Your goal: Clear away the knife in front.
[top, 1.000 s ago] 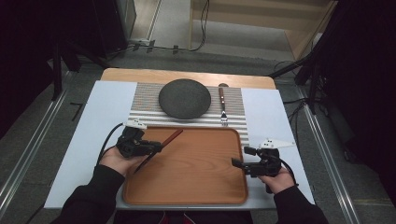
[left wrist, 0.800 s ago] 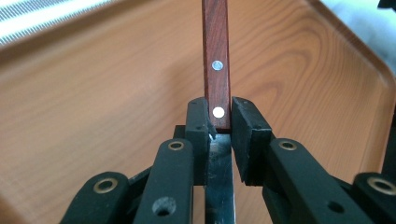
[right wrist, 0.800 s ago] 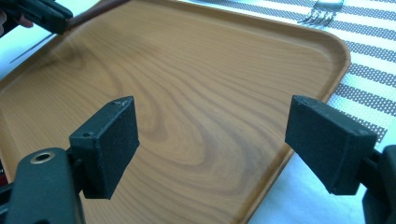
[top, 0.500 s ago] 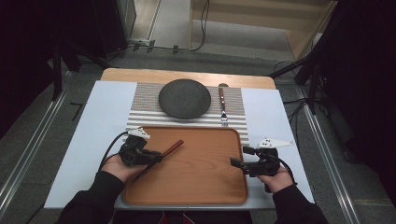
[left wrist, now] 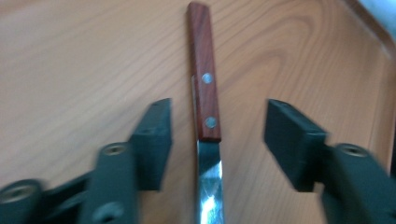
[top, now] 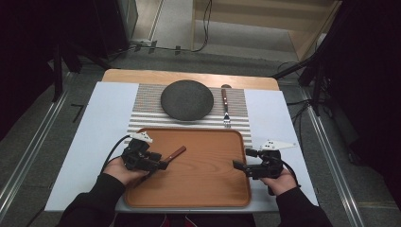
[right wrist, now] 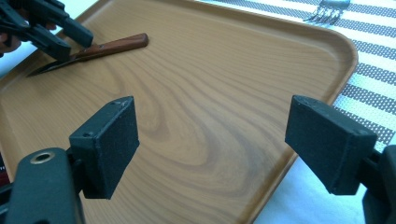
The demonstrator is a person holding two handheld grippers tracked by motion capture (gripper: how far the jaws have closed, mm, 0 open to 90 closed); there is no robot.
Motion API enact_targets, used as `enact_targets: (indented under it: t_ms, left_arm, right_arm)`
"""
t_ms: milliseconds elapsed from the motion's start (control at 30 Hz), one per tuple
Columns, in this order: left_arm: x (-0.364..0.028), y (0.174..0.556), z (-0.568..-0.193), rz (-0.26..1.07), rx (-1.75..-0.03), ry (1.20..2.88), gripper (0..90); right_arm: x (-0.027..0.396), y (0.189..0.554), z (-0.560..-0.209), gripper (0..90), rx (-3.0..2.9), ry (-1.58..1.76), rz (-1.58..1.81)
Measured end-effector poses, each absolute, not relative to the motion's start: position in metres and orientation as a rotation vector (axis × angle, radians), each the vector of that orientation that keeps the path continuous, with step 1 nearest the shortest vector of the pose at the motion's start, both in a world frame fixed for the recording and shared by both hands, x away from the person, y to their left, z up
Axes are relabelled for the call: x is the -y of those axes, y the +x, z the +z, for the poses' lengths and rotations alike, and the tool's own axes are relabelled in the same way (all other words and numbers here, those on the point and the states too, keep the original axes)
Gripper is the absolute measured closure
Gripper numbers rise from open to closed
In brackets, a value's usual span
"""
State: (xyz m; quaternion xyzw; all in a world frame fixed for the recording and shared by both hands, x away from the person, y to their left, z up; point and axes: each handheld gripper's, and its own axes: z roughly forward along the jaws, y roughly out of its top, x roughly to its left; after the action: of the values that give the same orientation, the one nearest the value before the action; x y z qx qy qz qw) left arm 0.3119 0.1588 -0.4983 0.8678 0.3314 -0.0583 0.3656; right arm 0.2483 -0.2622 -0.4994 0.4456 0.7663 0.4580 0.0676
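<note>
Knife point(left wrist: 205, 100) — between parted fingers point(left wrist: 153, 140), untouched

Left tongs point(left wrist: 217, 140) just opened, right tongs point(right wrist: 224, 149) agape

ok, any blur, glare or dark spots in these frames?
Left gripper view: fingers smeared by blur, the left gripper having just been opening; glare on the knife blade, handle fairly sharp. Right gripper view: near fingers soft, tray grain clear. High view: evenly lit table, surroundings nearly black, dark plate shows little detail.
</note>
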Motion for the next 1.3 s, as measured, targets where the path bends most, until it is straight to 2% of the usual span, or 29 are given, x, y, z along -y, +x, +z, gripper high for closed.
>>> enact_targets:
  t_ms: [33,67,100,133,233,367,733,767,867,967,1033,1200,1300]
  left_arm:
    - [-0.159,0.311,-0.498,-0.138,-0.844,2.228,40.8]
    - [-0.159,0.31,-0.497,-0.122,-0.826,2.223,35.4]
    - [-0.159,0.31,-0.496,-0.118,-0.819,2.223,35.4]
    - [-0.158,0.31,-0.494,-0.108,-0.808,2.218,30.5]
    - [-0.156,0.309,-0.49,-0.086,-0.793,2.186,27.8]
    - [-0.151,0.312,-0.485,-0.097,-0.82,2.16,27.8]
    - [-0.127,0.315,-0.48,-0.103,-0.74,2.178,30.7]
    - [-0.124,0.316,-0.48,-0.103,-0.746,2.176,34.4]
    - [-0.116,0.32,-0.48,-0.118,-0.766,2.185,38.1]
    - [-0.109,0.321,-0.48,-0.118,-0.76,2.195,48.6]
    - [-0.104,0.321,-0.482,-0.114,-0.757,2.219,57.8]
    - [-0.096,0.321,-0.491,-0.086,-0.699,2.261,90.0]
    - [-0.096,0.324,-0.498,-0.086,-0.694,2.301,90.0]
  right_arm:
    - [0.262,0.248,-0.499,15.4,-2.309,1.343,1.38]
    - [0.262,0.248,-0.499,15.4,-2.31,1.343,1.38]
    - [0.262,0.248,-0.499,15.4,-2.31,1.343,1.38]
    - [0.262,0.248,-0.499,15.4,-2.313,1.34,1.378]
    - [0.262,0.248,-0.499,15.4,-2.312,1.342,1.379]
    - [0.262,0.248,-0.5,15.4,-2.308,1.343,1.379]
    - [0.266,0.245,-0.5,15.4,-2.295,1.36,1.369]
    - [0.267,0.244,-0.501,15.4,-2.292,1.364,1.367]
    - [0.268,0.243,-0.501,15.4,-2.289,1.367,1.362]
    - [0.27,0.241,-0.501,15.4,-2.283,1.372,1.358]
    - [0.271,0.24,-0.501,15.4,-2.28,1.381,1.356]
    - [0.272,0.239,-0.501,15.4,-2.276,1.384,1.355]
    - [0.272,0.238,-0.501,15.4,-2.277,1.382,1.354]
